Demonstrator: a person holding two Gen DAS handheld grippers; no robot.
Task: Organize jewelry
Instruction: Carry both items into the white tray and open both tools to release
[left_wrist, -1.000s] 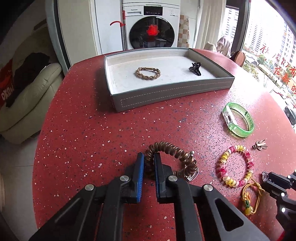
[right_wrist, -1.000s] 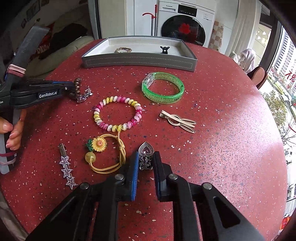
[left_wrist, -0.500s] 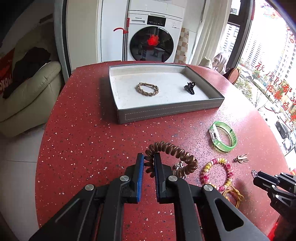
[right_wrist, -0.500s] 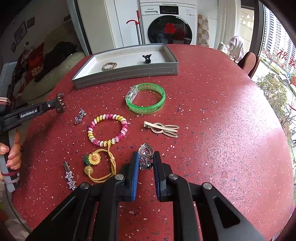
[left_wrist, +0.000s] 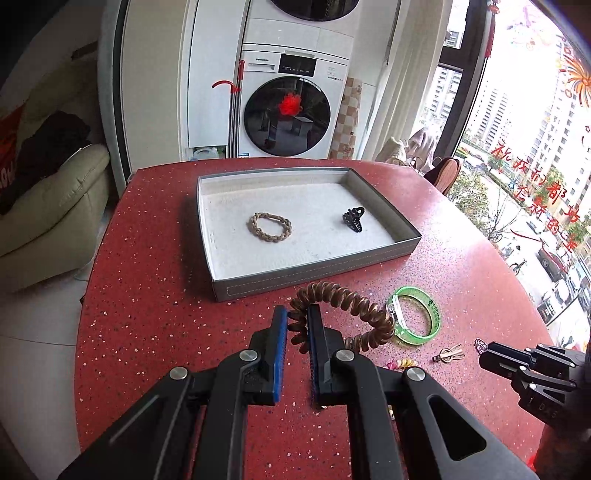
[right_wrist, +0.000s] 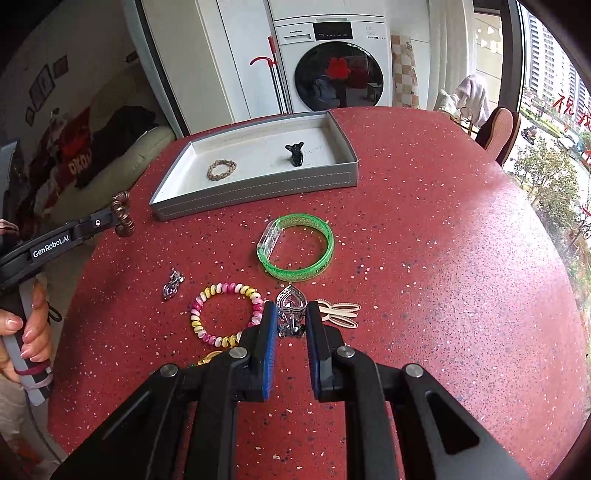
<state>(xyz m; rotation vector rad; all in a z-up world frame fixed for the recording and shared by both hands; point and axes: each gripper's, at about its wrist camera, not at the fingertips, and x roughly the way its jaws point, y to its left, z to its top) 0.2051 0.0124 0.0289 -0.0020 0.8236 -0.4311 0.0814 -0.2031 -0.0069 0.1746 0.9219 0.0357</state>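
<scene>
A red speckled tabletop (left_wrist: 147, 302) stands before a white washing machine (left_wrist: 291, 99), with a cream sofa (left_wrist: 48, 206) to the left and a window over a street to the right. At the far side sits a grey tray (left_wrist: 317, 273) holding a braided bracelet (left_wrist: 271, 228) and a black claw clip (left_wrist: 353, 219).

The left hand-held gripper (left_wrist: 298, 325) pinches a brown spiral hair tie (left_wrist: 343, 299), lifted clear of the tabletop; the right wrist view shows it from the side, with a hand (right_wrist: 33, 332) around the handle.

The right hand-held gripper (right_wrist: 291, 321) is closed on a silver heart-shaped clip (right_wrist: 291, 302), raised above the tabletop.

Only the right wrist view shows the pink-and-yellow bead bracelet (right_wrist: 225, 317) whole and a small silver charm (right_wrist: 173, 284) to its left. The green bangle (right_wrist: 295, 247) and a gold rabbit-eared clip (right_wrist: 341, 314) appear in both. The left wrist view alone looks squarely down into the tray.
</scene>
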